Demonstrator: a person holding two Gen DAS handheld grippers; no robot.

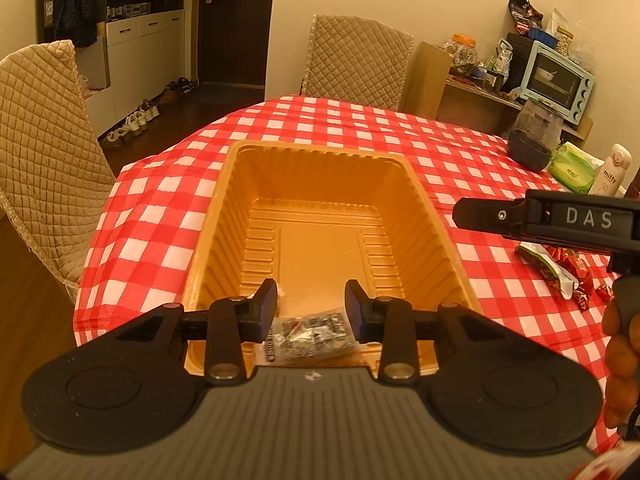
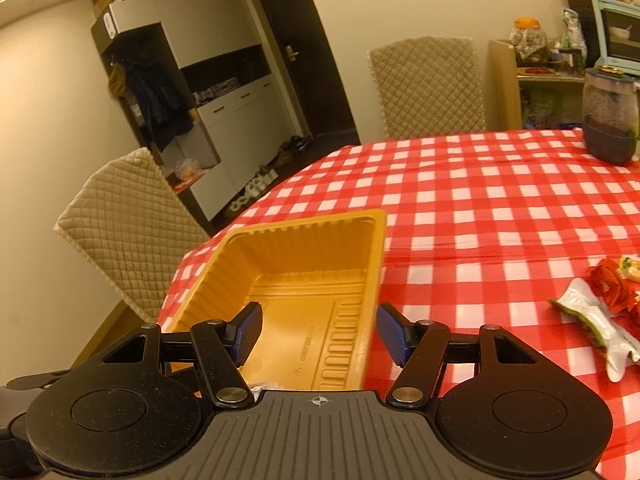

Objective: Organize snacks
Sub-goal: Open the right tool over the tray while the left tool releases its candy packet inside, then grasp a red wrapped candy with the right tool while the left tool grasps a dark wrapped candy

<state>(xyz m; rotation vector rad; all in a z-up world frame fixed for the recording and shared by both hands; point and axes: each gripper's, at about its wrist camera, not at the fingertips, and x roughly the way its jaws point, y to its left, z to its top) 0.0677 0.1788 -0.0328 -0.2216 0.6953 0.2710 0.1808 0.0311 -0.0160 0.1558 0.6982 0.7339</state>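
A gold plastic tray [image 1: 424,216] [image 2: 372,264] stands on the red-checked tablecloth. My left gripper [image 1: 312,300] hangs over the tray's near end. A silver-and-black snack packet [image 1: 312,334] lies low between its jaws at the near rim, and the pads stand just clear of it. My right gripper [image 2: 318,320] is open over the tray's near right corner, with nothing between its blue pads [image 2: 248,332]. In the left wrist view it reaches in from the right, held by a hand [image 1: 620,344]. A green-and-white packet [image 2: 600,332] [image 1: 548,272] and red-wrapped sweets [image 2: 612,284] lie right of the tray.
A dark jar [image 1: 532,140] [image 2: 610,120], a green tissue pack [image 1: 572,168] and a white bottle [image 1: 614,170] stand at the table's far right. Quilted chairs [image 1: 40,160] [image 1: 360,60] flank the left and far edges. A blue toaster oven [image 1: 556,80] sits on a shelf behind.
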